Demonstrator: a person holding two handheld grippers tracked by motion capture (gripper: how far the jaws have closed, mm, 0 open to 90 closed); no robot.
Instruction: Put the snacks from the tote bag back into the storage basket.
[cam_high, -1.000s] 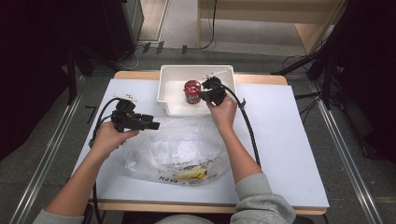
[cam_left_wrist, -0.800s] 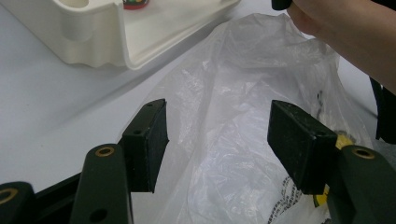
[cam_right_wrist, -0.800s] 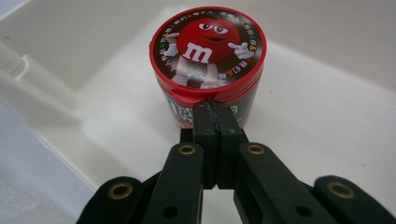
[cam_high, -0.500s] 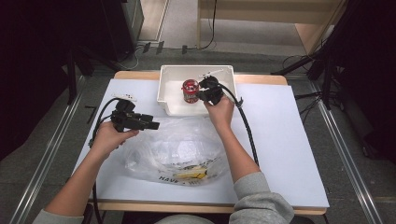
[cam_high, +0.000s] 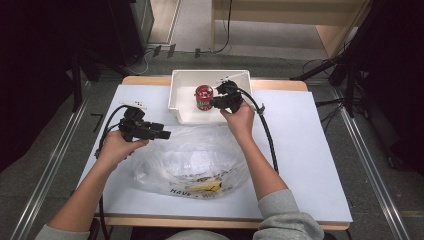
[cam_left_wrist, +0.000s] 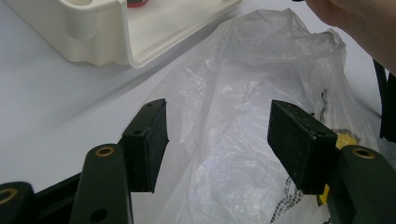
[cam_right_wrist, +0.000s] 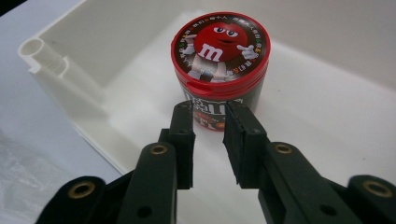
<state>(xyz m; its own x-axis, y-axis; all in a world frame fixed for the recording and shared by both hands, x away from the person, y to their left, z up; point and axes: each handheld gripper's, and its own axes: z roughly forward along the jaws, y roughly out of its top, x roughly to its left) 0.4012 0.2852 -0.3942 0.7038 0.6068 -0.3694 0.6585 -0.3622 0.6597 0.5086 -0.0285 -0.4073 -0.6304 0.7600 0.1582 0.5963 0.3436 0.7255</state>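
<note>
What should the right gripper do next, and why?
Probably open the right gripper wider before moving in: its jaws have just been opening, with nothing between them, yet the gap looks narrower than the red candy can standing upright in the white tray.

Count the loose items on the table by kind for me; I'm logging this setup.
White bin: 1
Red-lidded candy tub standing in the bin: 1
Clear plastic bag, with something yellow inside: 1
Total: 3
</note>
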